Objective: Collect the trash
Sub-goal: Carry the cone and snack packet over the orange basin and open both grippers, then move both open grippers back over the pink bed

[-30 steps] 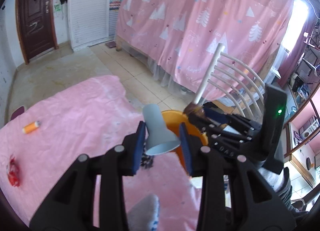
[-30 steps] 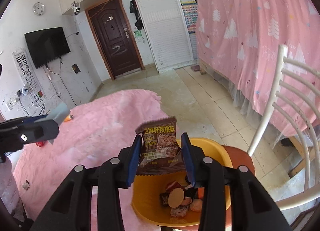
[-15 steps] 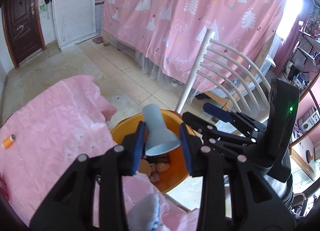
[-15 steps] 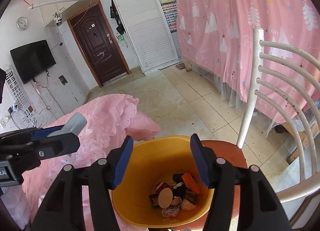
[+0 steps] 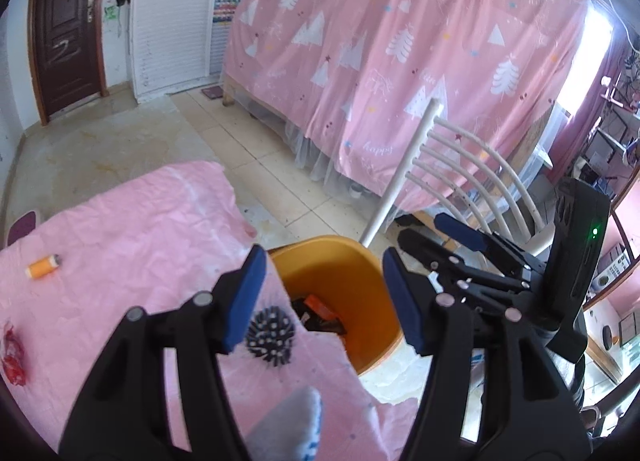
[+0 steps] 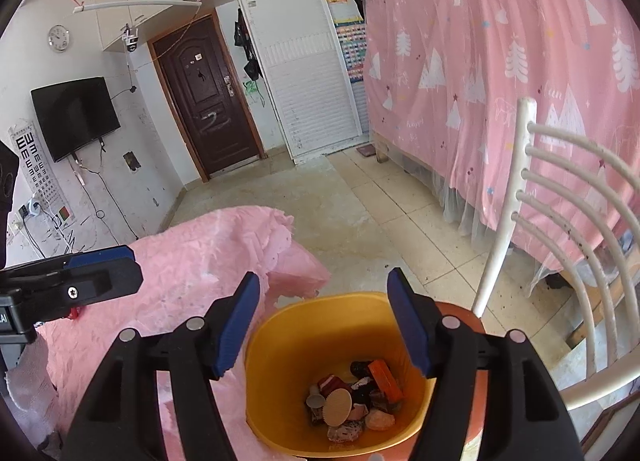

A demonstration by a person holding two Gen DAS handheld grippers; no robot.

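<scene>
Pink cloth (image 5: 132, 245) covers my table; the orange bin (image 6: 280, 345) stands just off its edge on a red seat (image 6: 476, 389), white chair back (image 6: 516, 221) behind it, tiled floor beyond.

Change since a second ago: the left gripper (image 5: 324, 293) carried a grey cone-shaped piece and the right gripper (image 6: 324, 325) a brown snack wrapper. Both are gone from the jaws. Both pairs of jaws are opening now, nothing between the pads. The right view shows the bin bottom holding a heap of wrappers and scraps (image 6: 356, 405). I judge both pieces dropped in, though I cannot pick the wrapper out for certain.

Meaning for the task: two items delivered. Remaining on the cloth: an orange spool-like item (image 5: 42, 267) and a red crumpled scrap (image 5: 12, 349), both well apart from the bin, and a black spiky ball (image 5: 270, 335) just beside the rim.

Pose: both grippers are tilted downward, side by side over the bin; the right one sits more squarely above the opening.
</scene>
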